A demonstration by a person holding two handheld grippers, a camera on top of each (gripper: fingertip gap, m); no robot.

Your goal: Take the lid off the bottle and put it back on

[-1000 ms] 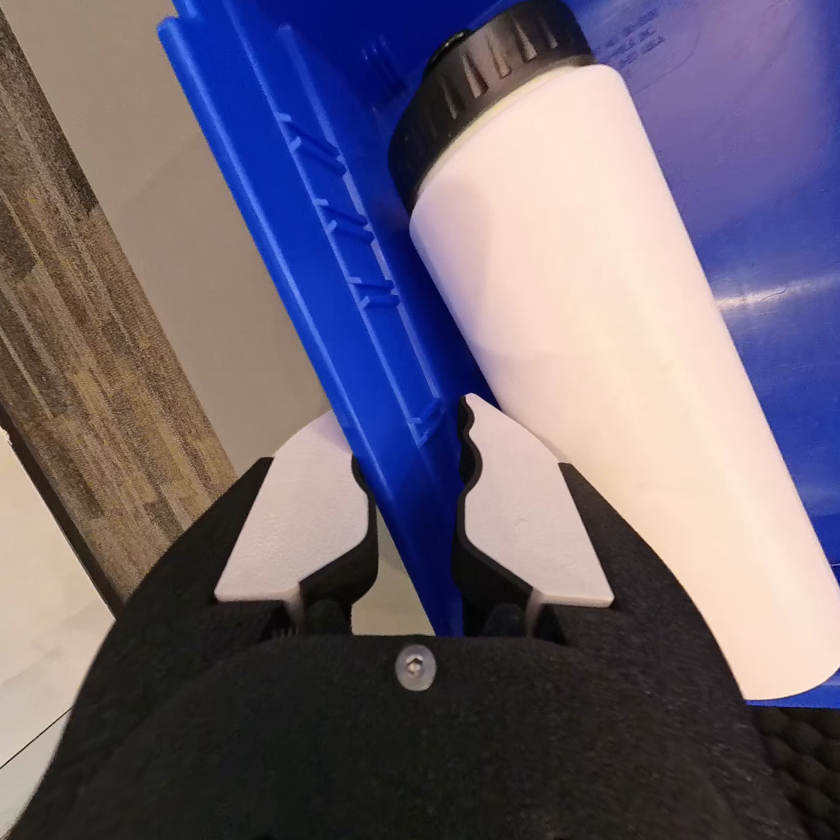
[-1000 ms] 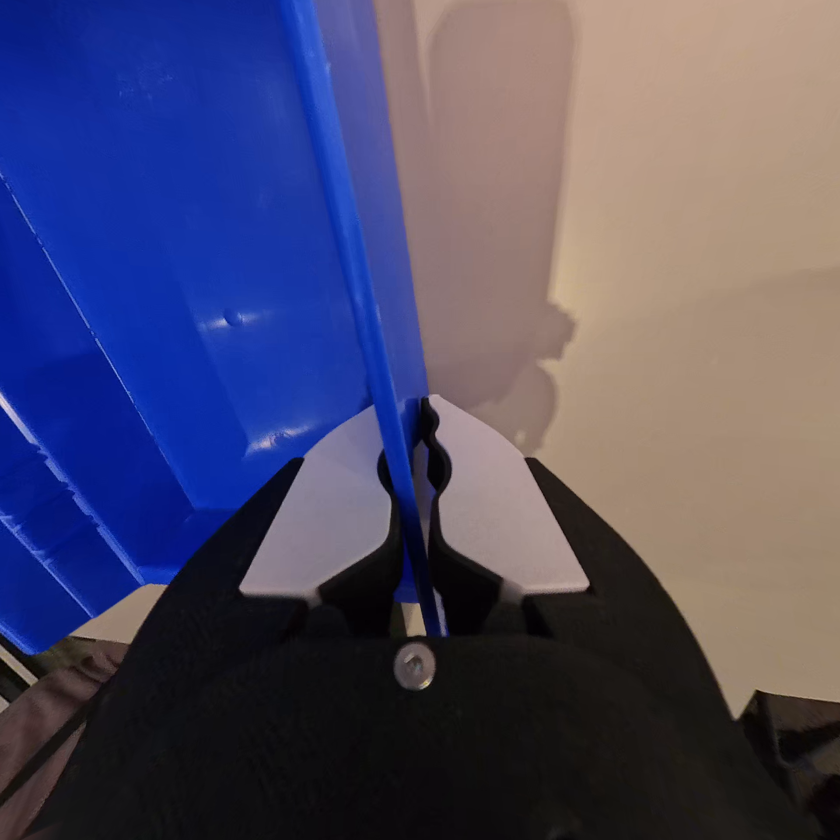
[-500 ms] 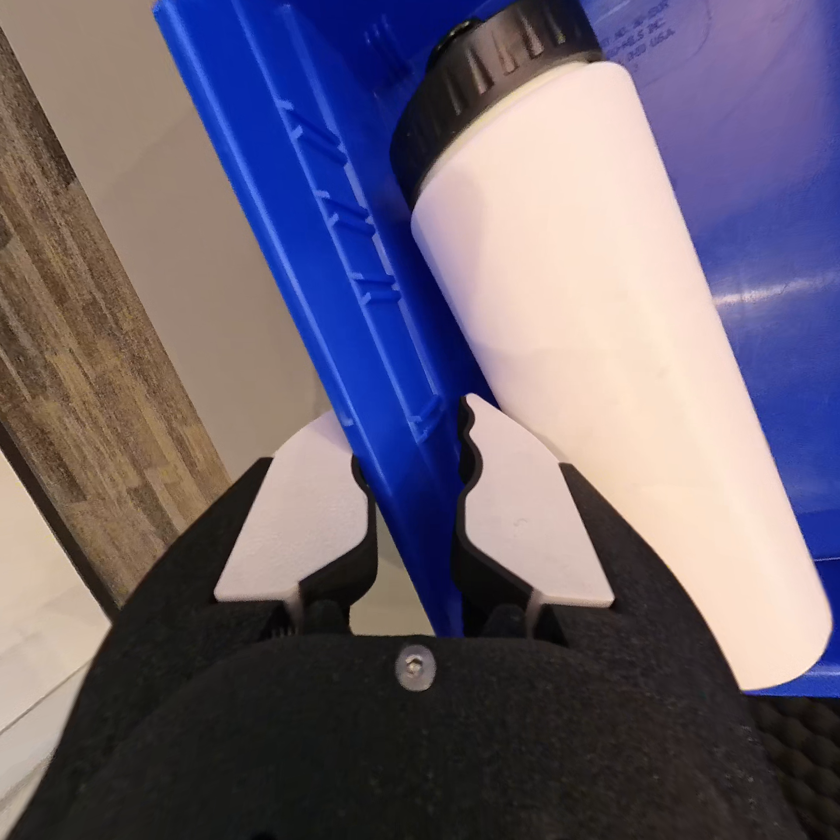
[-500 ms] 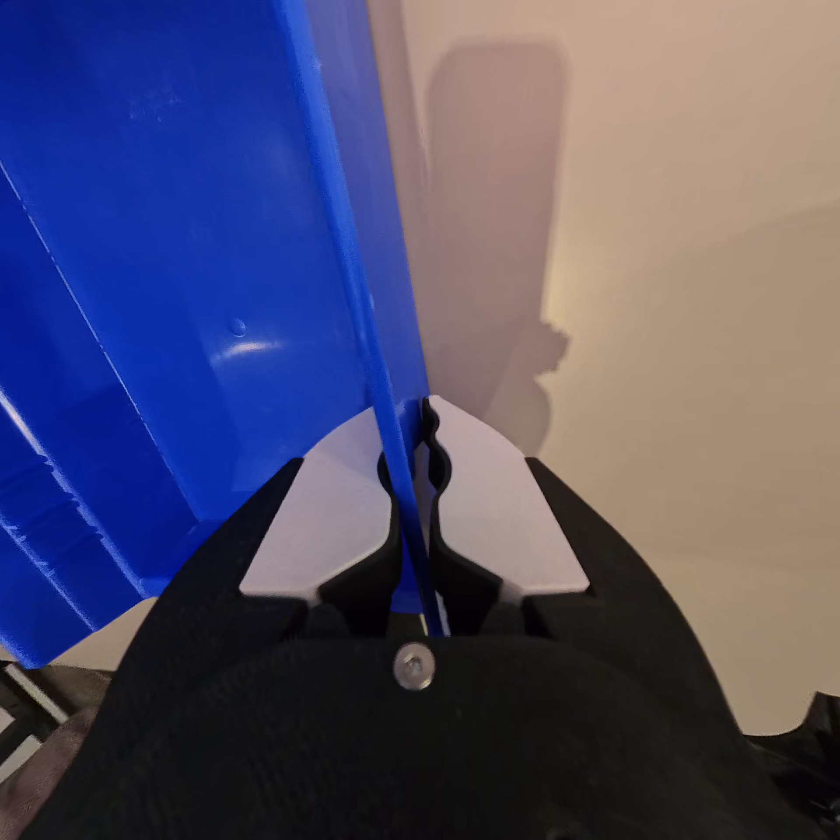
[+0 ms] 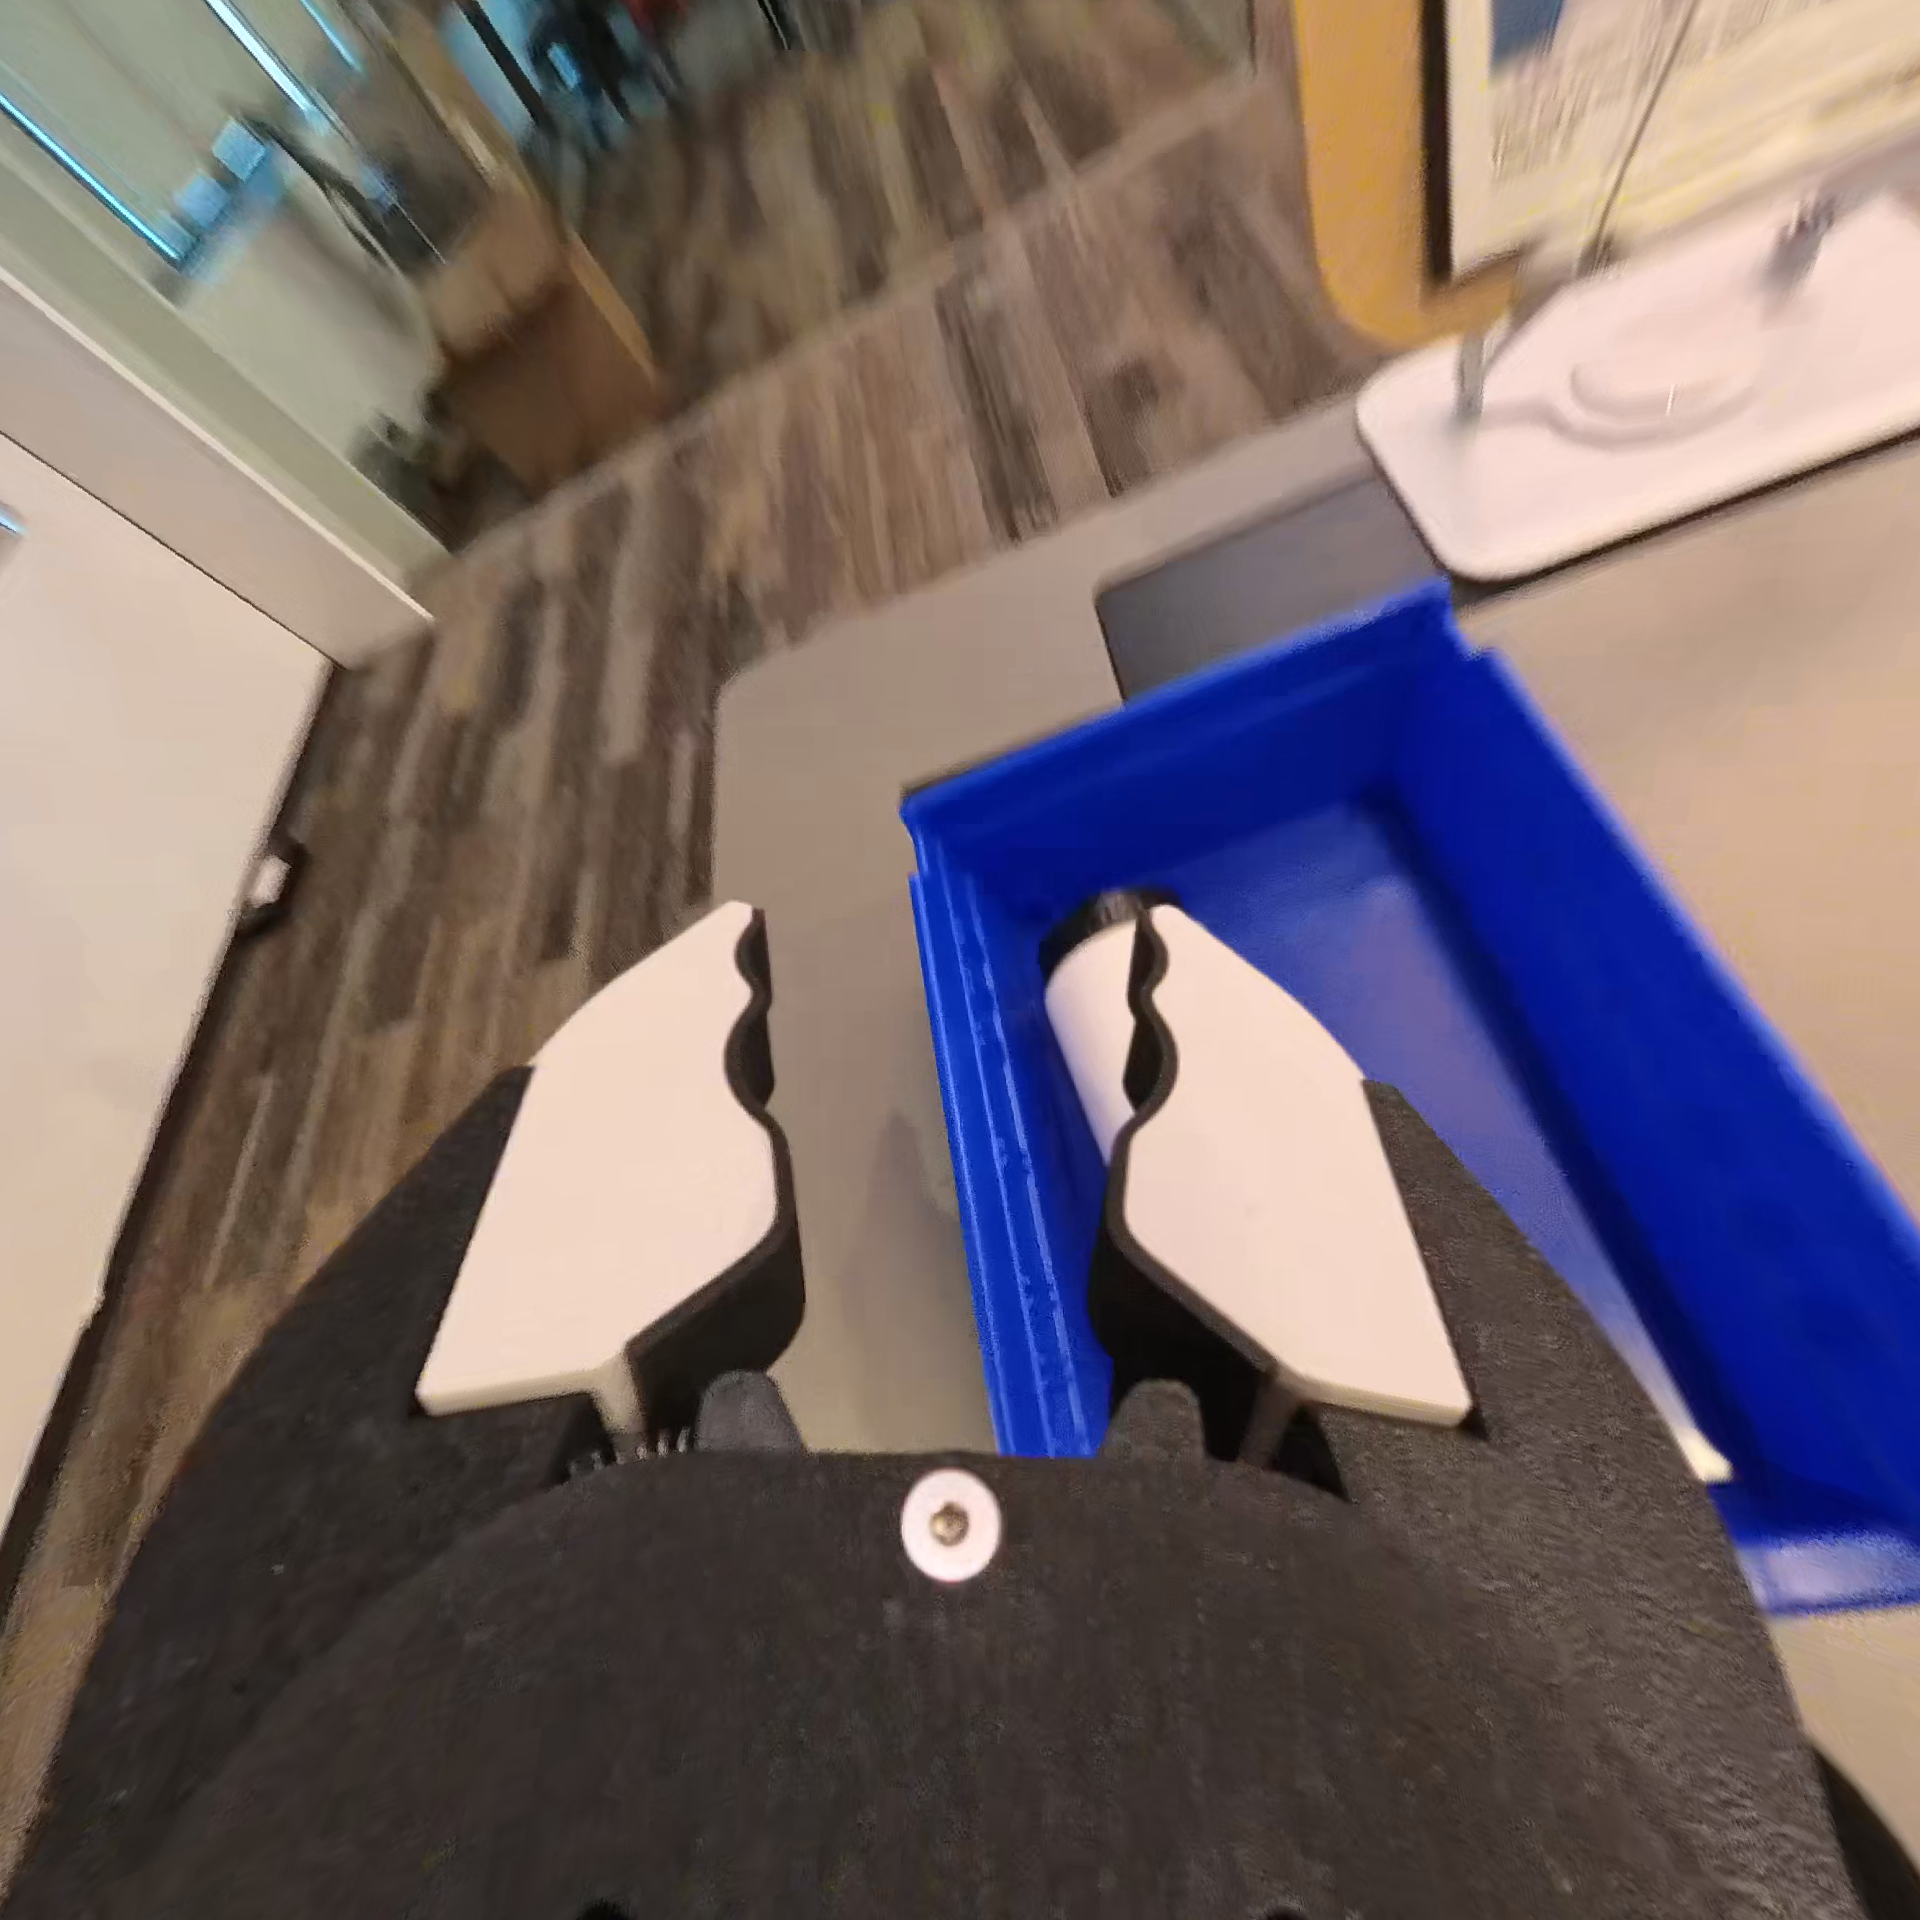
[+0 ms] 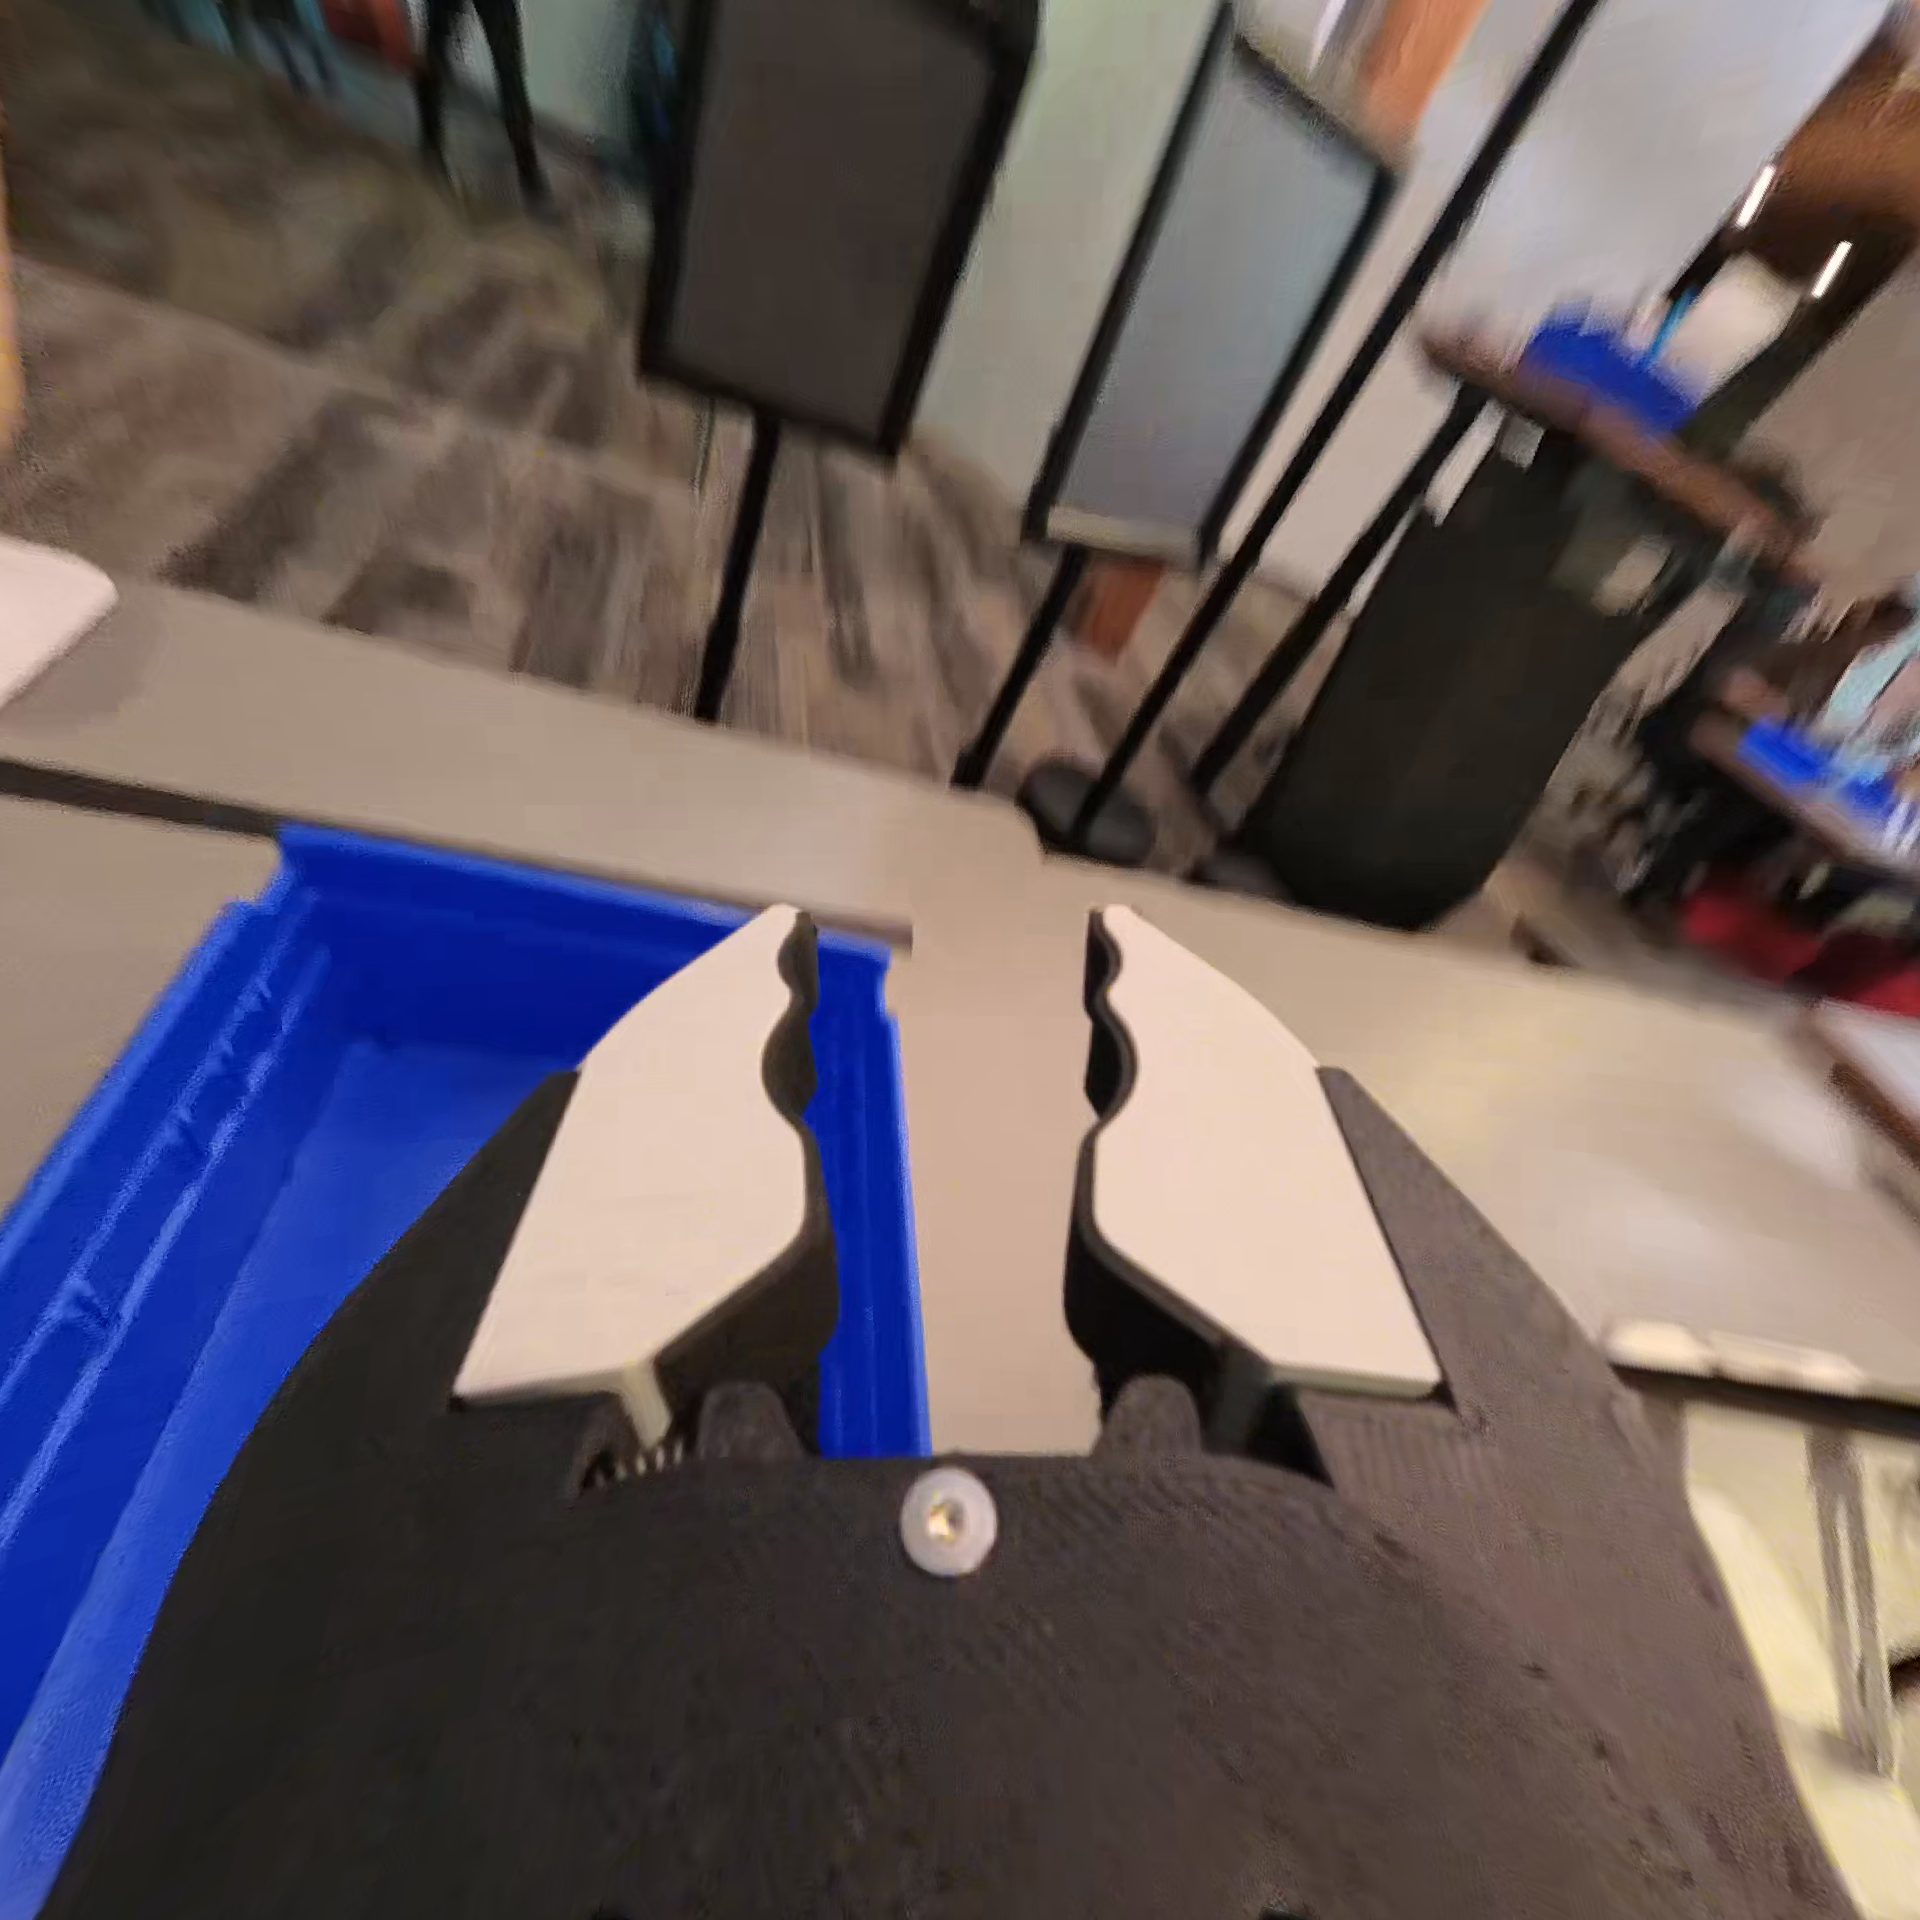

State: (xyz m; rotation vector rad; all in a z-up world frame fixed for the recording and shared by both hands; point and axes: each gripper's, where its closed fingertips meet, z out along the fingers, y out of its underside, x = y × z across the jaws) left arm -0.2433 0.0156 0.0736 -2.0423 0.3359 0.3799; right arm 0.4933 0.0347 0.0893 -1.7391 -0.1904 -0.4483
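So you've got one blue bin (image 5: 1621, 935) sitting on the grey table (image 5: 810, 748), near the table's far edge, and there's exactly one thing in it that you can see: the white bottle (image 5: 1081, 1013), lying on its side along the bin's left wall with its dark lid (image 5: 1117, 909) end pointing toward the bin's far-left corner. Only a slice of the bottle shows, since your left gripper's right finger covers most of it, and whether the lid is screwed on tight is too blurry to call, though it does sit at the bottle's mouth. Your left gripper (image 5: 951, 920) is spread wide with nothing between its fingers; it straddles the bin's left wall, left finger over bare table outside the bin, right finger over the bin's inside, above the bottle. Can't tell if that finger touches the bottle. Your right gripper (image 6: 951, 920) is likewise wide apart and empty, lined up over the bin's right wall (image 6: 862, 1143), left finger over the blue interior, right finger over bare table. The bottle doesn't show in the right wrist view at all. Off the table's far-right corner in the left view there's a white stand base (image 5: 1662, 416), plus a dark flat pad (image 5: 1247, 613) just behind the bin.
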